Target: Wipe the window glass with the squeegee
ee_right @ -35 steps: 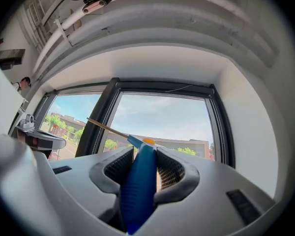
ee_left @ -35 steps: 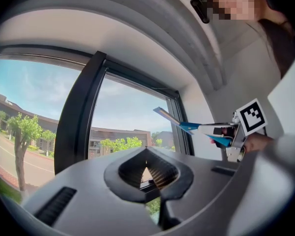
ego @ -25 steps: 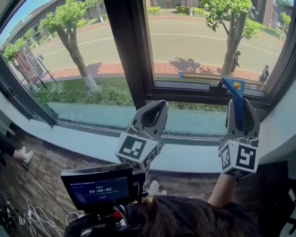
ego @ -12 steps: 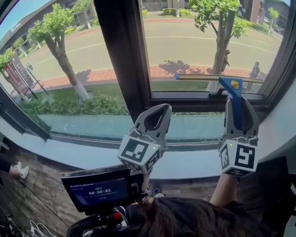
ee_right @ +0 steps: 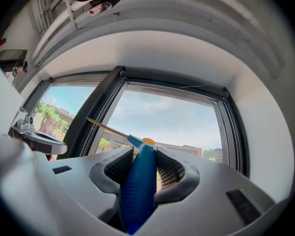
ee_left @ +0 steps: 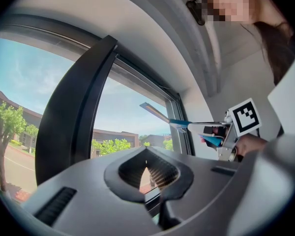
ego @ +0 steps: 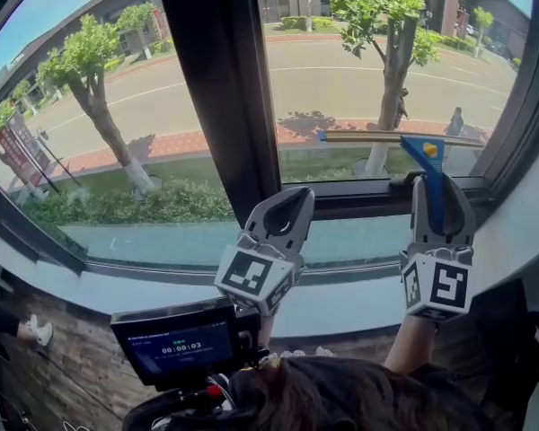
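Grips the squeegee [ego: 428,153] by its blue handle in the right gripper [ego: 439,187] at frame right, blade level low on the window glass [ego: 341,70] ready to wipe, with the left gripper [ego: 294,199] closed on nothing at lower centre, clear of the blade.

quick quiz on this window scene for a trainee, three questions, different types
1. True or false: the left gripper holds the squeegee.
2. Where is the squeegee's blade? A: at the glass left of the post. B: at the pane right of the post. C: flat on the sill.
3. Fill in: the left gripper's jaws are ___, with nothing between them.

Key: 1 false, the right gripper holds it by the handle; 2 B; 3 shut.
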Motion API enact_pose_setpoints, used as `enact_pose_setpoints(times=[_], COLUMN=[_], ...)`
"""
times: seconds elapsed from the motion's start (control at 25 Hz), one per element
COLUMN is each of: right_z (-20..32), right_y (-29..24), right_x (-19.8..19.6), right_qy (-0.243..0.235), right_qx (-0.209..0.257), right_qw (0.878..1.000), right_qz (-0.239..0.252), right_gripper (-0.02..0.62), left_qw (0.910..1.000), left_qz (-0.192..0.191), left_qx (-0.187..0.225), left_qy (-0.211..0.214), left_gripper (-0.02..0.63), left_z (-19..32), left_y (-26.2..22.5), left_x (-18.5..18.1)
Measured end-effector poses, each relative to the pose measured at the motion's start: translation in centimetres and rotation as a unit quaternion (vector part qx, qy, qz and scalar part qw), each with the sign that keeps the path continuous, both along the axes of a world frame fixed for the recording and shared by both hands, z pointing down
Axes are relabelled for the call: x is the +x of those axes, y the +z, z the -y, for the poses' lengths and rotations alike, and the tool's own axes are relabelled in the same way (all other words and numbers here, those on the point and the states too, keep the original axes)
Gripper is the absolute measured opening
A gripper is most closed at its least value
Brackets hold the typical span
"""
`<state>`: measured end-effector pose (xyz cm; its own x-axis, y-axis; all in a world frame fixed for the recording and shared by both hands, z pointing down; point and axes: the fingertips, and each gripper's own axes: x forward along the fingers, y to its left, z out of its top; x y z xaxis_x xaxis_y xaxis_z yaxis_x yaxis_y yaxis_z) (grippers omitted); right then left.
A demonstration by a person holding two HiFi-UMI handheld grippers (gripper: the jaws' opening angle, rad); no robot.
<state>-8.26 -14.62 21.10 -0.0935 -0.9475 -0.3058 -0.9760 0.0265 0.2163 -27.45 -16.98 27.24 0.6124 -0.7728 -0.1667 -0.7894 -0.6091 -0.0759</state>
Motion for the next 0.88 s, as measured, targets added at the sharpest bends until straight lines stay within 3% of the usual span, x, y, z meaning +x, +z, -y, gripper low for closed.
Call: enact_pose_setpoints(times=[0.6,0.88], right_z=[1.4,2.6], right_y=[-0.4,-0.6], right_x=[0.0,1.7], right_qy=[0.034,0.018], right_qx=[0.018,0.021], right_qw=[0.999,1.000], right_qz=[0.006,0.009], right_gripper=[0.141,0.141], left_qw=[0.9993,0.9999], left_qz=[-0.003,-0.010], left_qx=[0.001,0.005], left_qy=[0.038,-0.005], left_gripper=[0.002,0.002], left_z=[3.0,3.9], left_y=[0.6,0.5], left_x=[-0.1,0.4])
